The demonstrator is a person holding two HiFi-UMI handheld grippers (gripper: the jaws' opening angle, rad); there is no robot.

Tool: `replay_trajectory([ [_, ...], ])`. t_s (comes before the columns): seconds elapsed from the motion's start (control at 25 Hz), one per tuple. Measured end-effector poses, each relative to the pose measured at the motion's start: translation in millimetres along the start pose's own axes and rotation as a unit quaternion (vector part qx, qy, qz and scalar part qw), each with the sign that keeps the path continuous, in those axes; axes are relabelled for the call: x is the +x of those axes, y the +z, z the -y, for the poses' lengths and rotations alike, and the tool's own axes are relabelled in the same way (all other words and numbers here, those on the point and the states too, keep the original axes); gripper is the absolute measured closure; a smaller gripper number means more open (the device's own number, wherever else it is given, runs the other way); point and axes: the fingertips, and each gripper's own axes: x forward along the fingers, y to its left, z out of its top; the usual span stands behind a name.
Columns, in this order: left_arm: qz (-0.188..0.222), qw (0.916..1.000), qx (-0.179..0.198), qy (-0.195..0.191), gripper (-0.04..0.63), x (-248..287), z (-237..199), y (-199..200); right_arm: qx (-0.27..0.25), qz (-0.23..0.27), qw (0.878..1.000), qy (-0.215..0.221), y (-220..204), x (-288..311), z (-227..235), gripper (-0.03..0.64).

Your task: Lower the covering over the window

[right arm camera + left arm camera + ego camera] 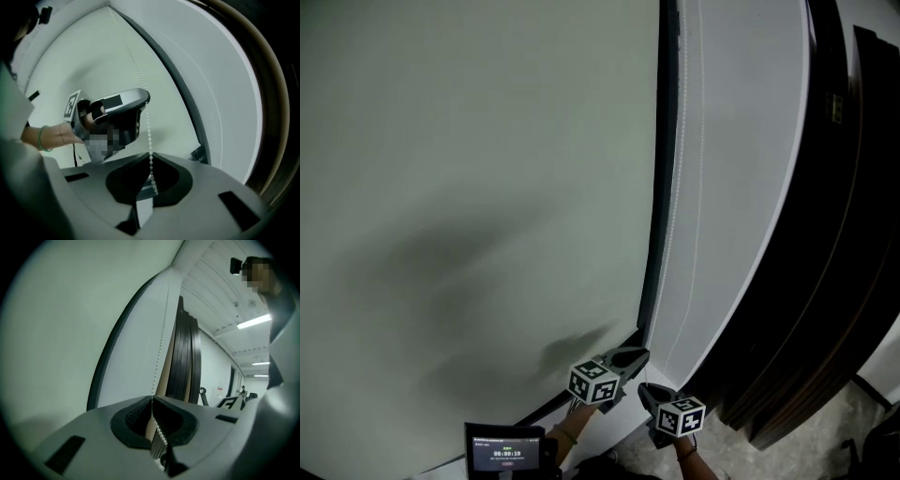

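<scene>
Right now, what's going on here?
A person holds a two-jaw gripper in each hand, next to a dark frame. The left gripper and the right gripper are both shut on the hanging bead chain, the left one higher up the chain. These views do not show how far down the covering is.

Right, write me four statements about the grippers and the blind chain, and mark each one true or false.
1. The left gripper is shut on the bead chain. True.
2. The right gripper is open and empty. False: it is shut on the bead chain too.
3. In the right gripper view, the left gripper grips the chain higher up than the right gripper. True.
4. In the head view, the dark panels stand to the left of the window covering. False: they stand to its right.
</scene>
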Motion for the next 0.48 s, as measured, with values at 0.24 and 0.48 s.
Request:
replay_trajectory([
  [0.24,-0.02,0.9991,-0.018,0.033,0.583,-8,-16,-28,-0.06,0.035,0.997,0.016,44,-21,-16,0.501],
  [0.48,-0.021,0.9991,-0.023,0.029,0.583,-9,-15,-26,-0.191,0.183,0.963,0.047,245,-57,-75,0.497],
])
